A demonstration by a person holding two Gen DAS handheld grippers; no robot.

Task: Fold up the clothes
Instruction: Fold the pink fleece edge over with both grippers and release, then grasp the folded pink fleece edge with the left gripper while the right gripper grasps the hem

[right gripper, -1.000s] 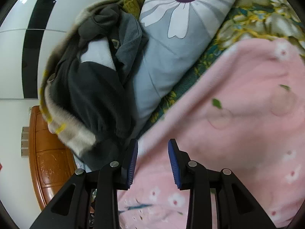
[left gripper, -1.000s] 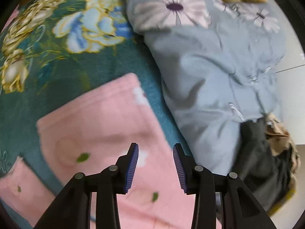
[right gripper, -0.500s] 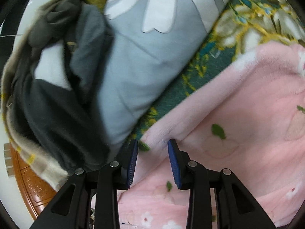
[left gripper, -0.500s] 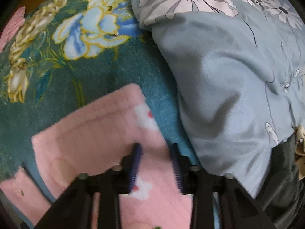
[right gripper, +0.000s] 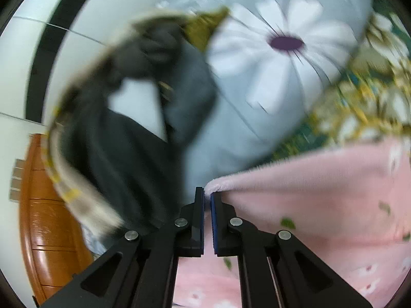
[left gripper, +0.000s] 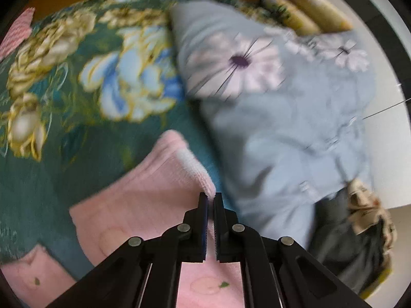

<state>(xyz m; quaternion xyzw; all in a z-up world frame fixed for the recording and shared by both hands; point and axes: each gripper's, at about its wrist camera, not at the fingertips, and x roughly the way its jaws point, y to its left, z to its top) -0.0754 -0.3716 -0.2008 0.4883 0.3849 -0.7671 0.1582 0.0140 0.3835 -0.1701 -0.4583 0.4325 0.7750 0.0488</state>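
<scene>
Pink fleece fills the lower middle of the left wrist view: a soft, ribbed garment (left gripper: pixel 143 195) printed with faint round fruit shapes and small green leaves, lying on a teal bedspread (left gripper: pixel 51 154) patterned with large cream, gold and blue flowers. The left gripper (left gripper: pixel 210 200) has its jaws pressed together on a raised corner of this pink cloth, a pale fold of it pinched between the dark ridged pads. Just beside the gripper on its far side lies a smooth grey-blue pillow (left gripper: pixel 282 133) printed with pale daisies with purple centres. Past the pillow's lower edge sits a heap of dark grey clothing (left gripper: pixel 344 236) with a cream fleecy lining. Two yellowish rolled shapes (left gripper: pixel 303 12) rest near the top, against an orange-brown edge. No writing can be read.

From the right wrist view, the right gripper (right gripper: pixel 207 197) is likewise clamped on an edge of the pink garment (right gripper: pixel 308 200) — the plush hem rises from between the jaws and stretches away to one side. Behind it stands the daisy pillow (right gripper: pixel 277 59), heavily blurred, and beside that the dark clothing heap (right gripper: pixel 123 141) with its cream and yellow trim. A glossy orange wooden cabinet (right gripper: pixel 43 225) shows at the frame's edge, before a white tiled floor (right gripper: pixel 25 64) crossed by a black band.
</scene>
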